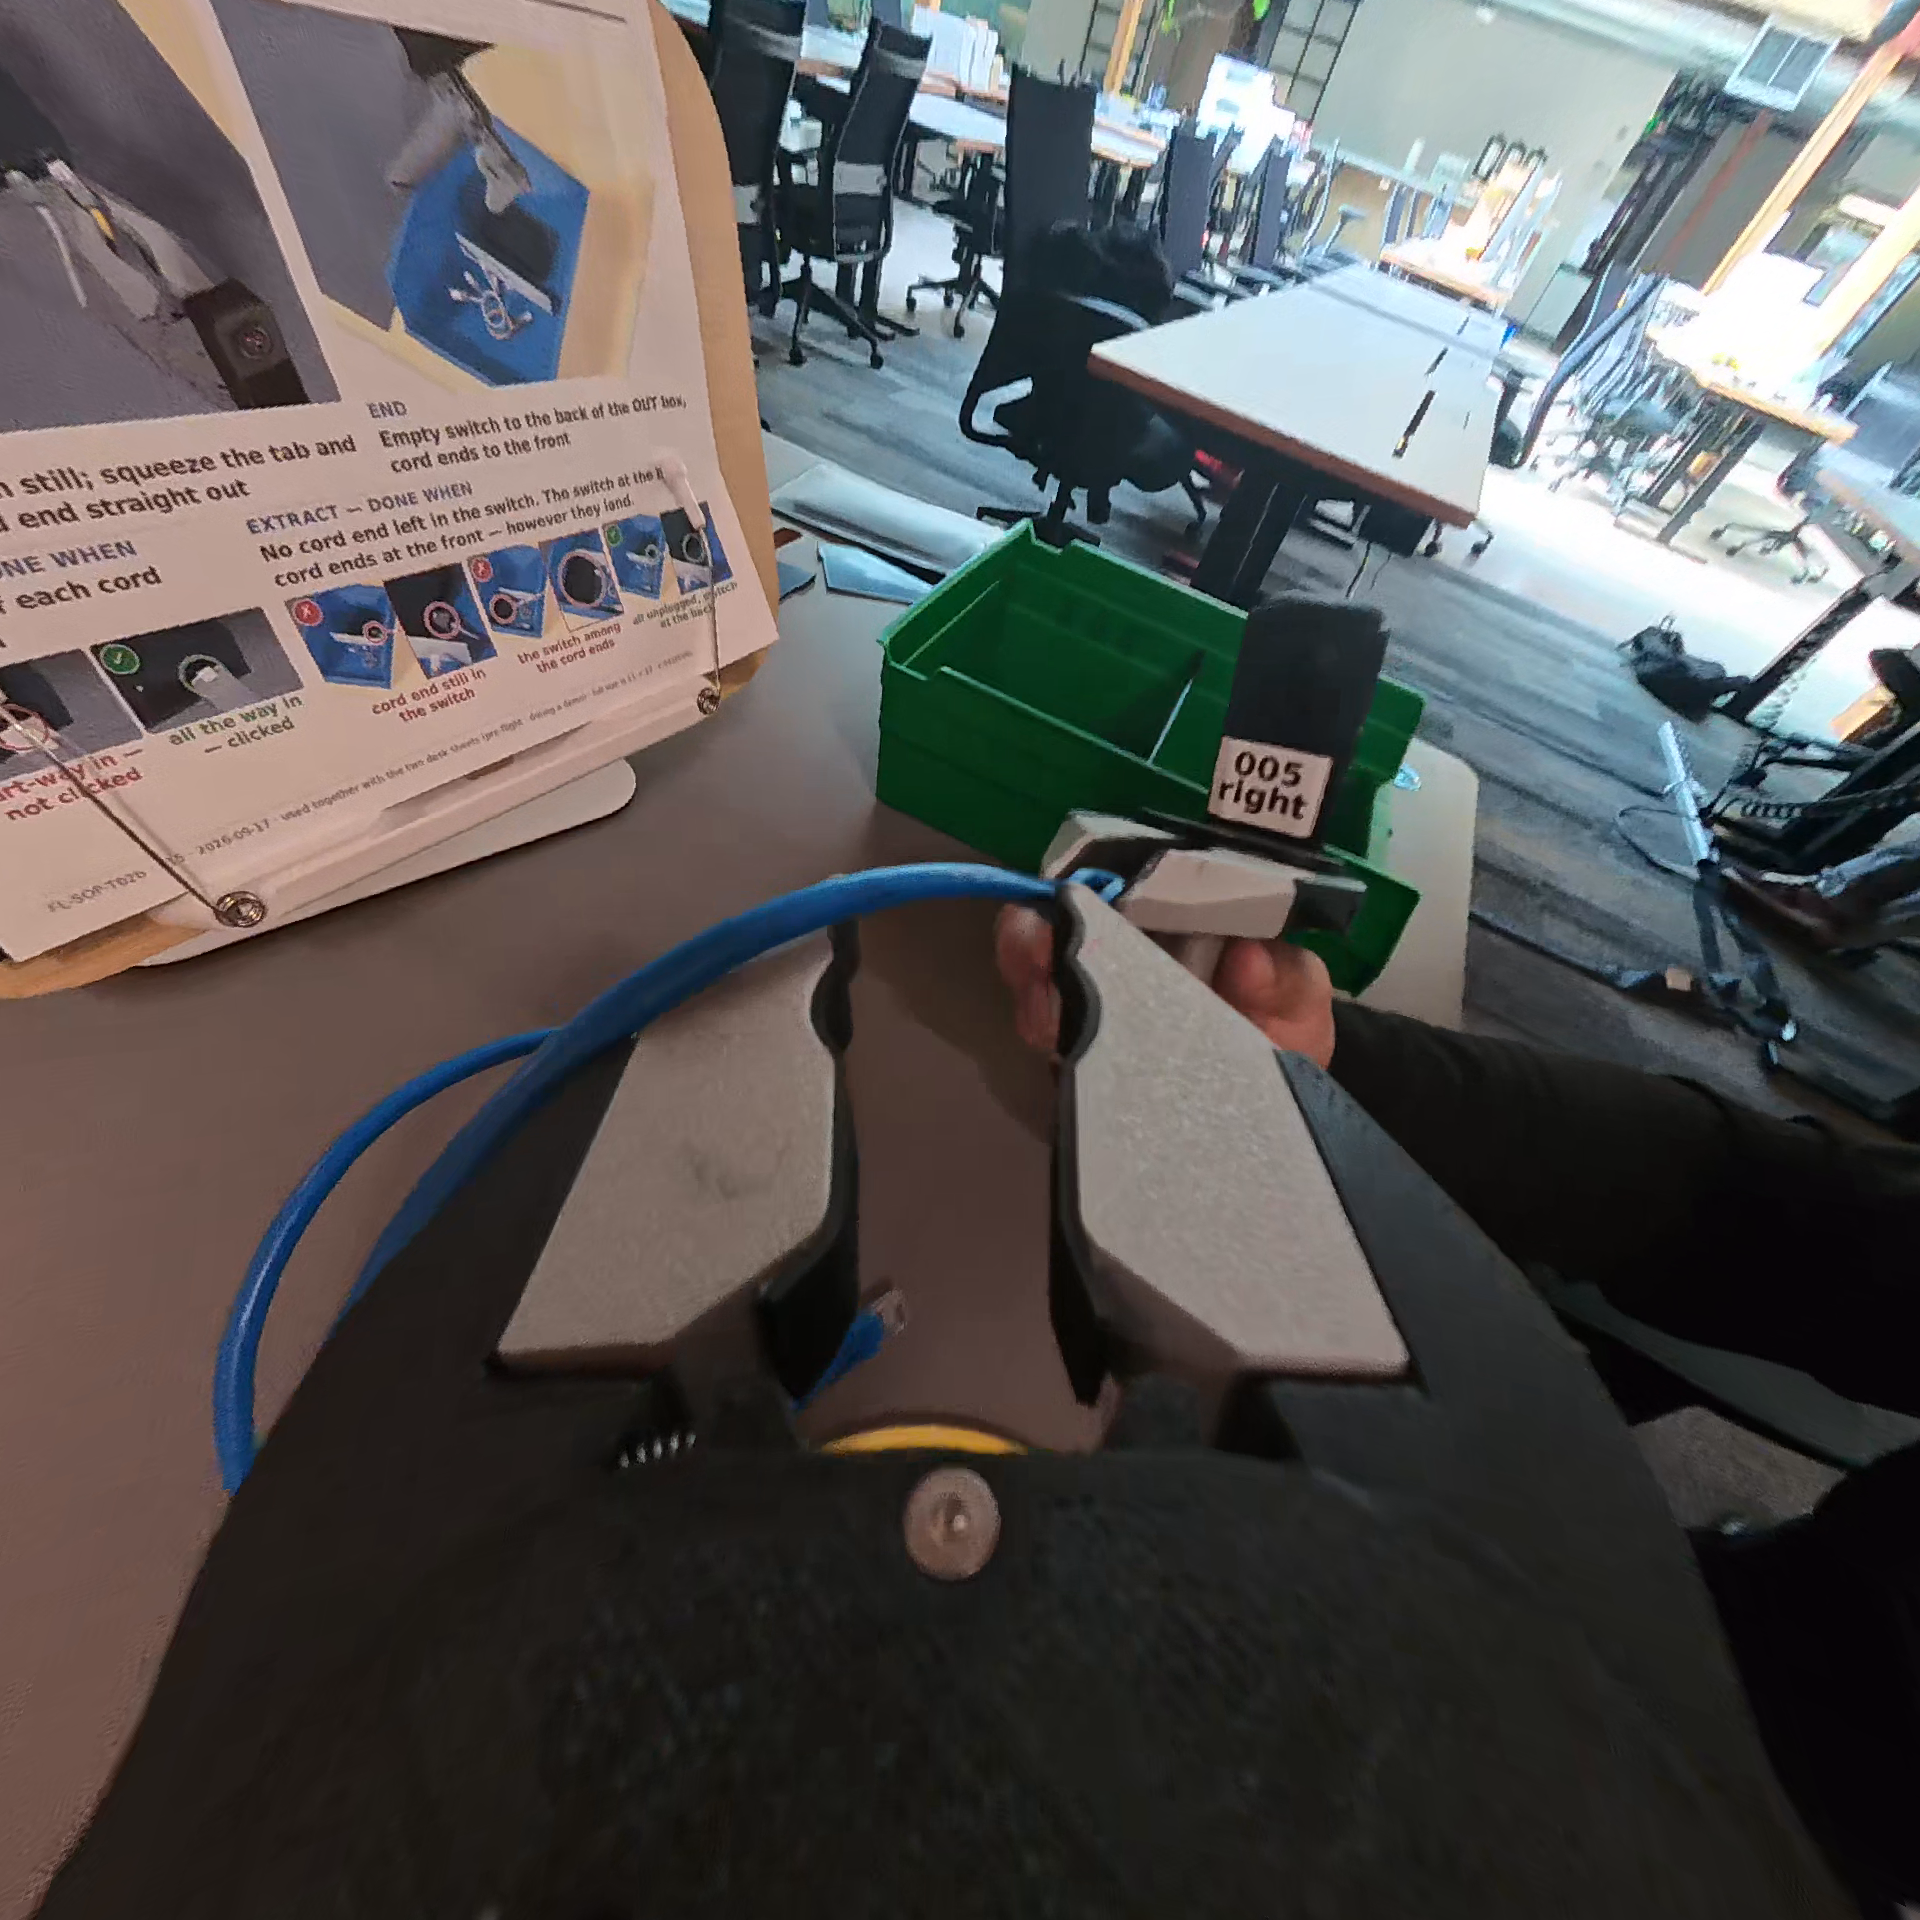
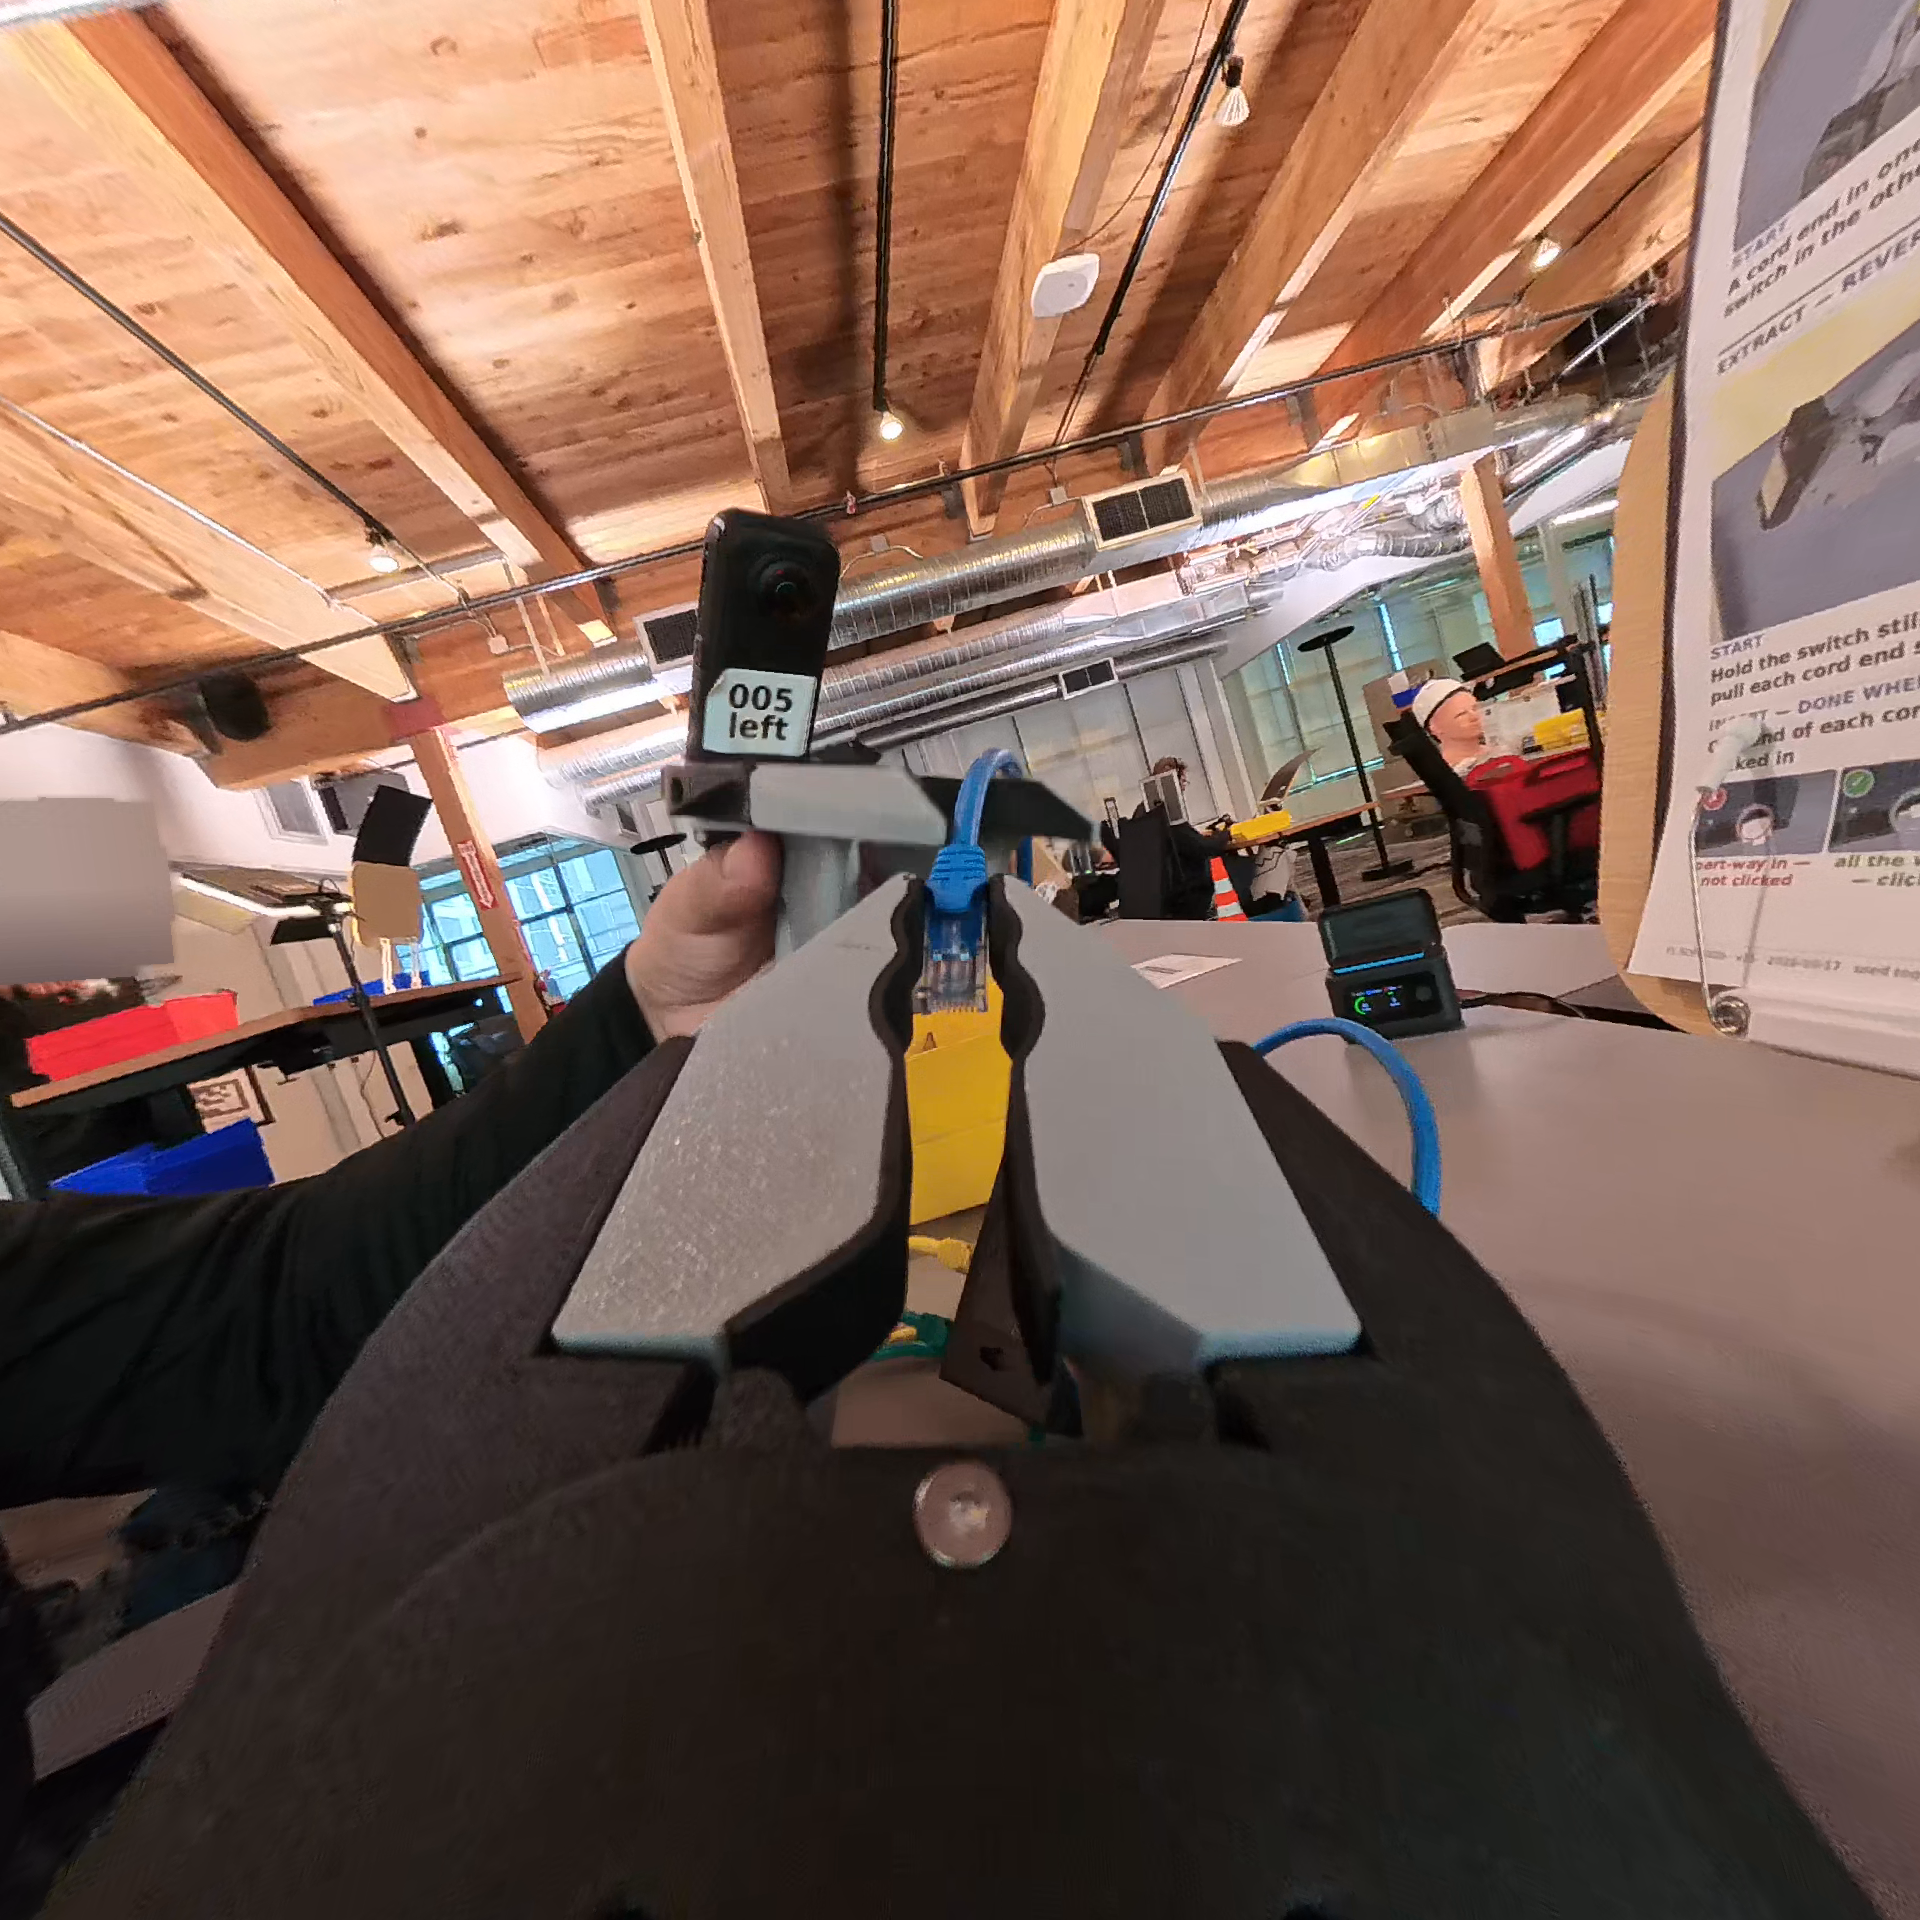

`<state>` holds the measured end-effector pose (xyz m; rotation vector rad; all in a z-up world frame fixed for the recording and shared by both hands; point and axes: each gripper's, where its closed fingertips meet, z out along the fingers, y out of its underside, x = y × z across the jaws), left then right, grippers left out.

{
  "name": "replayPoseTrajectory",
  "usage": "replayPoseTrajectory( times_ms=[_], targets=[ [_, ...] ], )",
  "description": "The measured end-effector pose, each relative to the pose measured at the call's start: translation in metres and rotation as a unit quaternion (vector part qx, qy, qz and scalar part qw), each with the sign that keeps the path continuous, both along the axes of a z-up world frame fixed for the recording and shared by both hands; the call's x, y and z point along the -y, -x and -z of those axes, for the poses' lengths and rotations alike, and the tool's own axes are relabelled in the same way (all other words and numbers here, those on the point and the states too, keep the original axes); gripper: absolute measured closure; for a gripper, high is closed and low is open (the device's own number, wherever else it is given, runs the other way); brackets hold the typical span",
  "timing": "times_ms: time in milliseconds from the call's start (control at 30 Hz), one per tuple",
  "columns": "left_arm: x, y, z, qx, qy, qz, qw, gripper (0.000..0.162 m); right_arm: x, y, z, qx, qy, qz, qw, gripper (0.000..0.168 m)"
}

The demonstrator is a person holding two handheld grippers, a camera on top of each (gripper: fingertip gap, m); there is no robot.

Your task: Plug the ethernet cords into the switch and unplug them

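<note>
Left wrist view: my left gripper (image 1: pixel 951 966) has its fingers apart, nothing clamped. The blue ethernet cord (image 1: pixel 644 961) arcs over the left finger and across the tips. Its far end goes into the right gripper (image 1: pixel 1091 883), which sits just past my right fingertip with a hand (image 1: pixel 1262 982) on it. A second blue plug (image 1: pixel 868 1335) shows down in the gap near the finger roots. Can't tell if it's the same cord's other end. Green bin (image 1: pixel 1049 665) lies ahead-right on the table (image 1: pixel 208 1122), instruction sheet (image 1: pixel 343 499) ahead-left.

Right wrist view: right gripper (image 2: pixel 956 961) is clenched on the cord's plug (image 2: pixel 951 961), contacts pointing back toward the camera, boot and cord (image 2: pixel 1392 1091) leading forward. Left gripper (image 2: pixel 883 805) hangs just beyond the tips, cord looping up over its fingers. Yellow bin (image 2: pixel 956 1101) is below, between my fingers. No switch visible in either view.
</note>
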<state>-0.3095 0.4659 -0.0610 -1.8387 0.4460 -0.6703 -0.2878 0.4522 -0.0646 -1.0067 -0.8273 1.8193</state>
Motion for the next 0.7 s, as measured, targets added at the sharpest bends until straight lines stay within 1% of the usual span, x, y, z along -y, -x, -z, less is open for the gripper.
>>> replayPoseTrajectory(
  times_ms=[100, 133, 200, 333, 400, 533, 700],
  targets=[
    [-0.001, -0.002, -0.015, 0.045, -0.017, -0.001, 0.999, 0.138, 0.010, 0.003, 0.001, 0.007, -0.020, -0.014, 1.000, 0.159],
    [-0.003, -0.003, -0.017, 0.045, -0.017, -0.001, 0.999, 0.140, 0.012, 0.004, 0.001, 0.009, -0.025, -0.014, 1.000, 0.159],
    [-0.003, -0.009, -0.017, 0.020, -0.003, 0.019, 1.000, 0.150, 0.011, 0.007, 0.005, 0.019, -0.028, -0.005, 0.999, 0.160],
    [-0.005, -0.019, -0.017, -0.096, 0.028, 0.037, 0.994, 0.156, 0.006, 0.009, 0.007, 0.032, -0.035, 0.013, 0.999, 0.159],
    [-0.002, -0.029, -0.013, -0.155, 0.047, 0.061, 0.985, 0.160, 0.003, 0.010, 0.009, 0.048, -0.055, 0.043, 0.996, 0.158],
    [-0.001, -0.036, 0.007, -0.303, 0.074, 0.083, 0.946, 0.159, 0.005, 0.014, 0.019, 0.102, -0.130, 0.083, 0.983, 0.159],
    [0.003, -0.036, 0.027, -0.418, 0.124, 0.102, 0.894, 0.160, 0.012, 0.023, 0.032, 0.142, -0.161, 0.081, 0.973, 0.159]
  ],
)
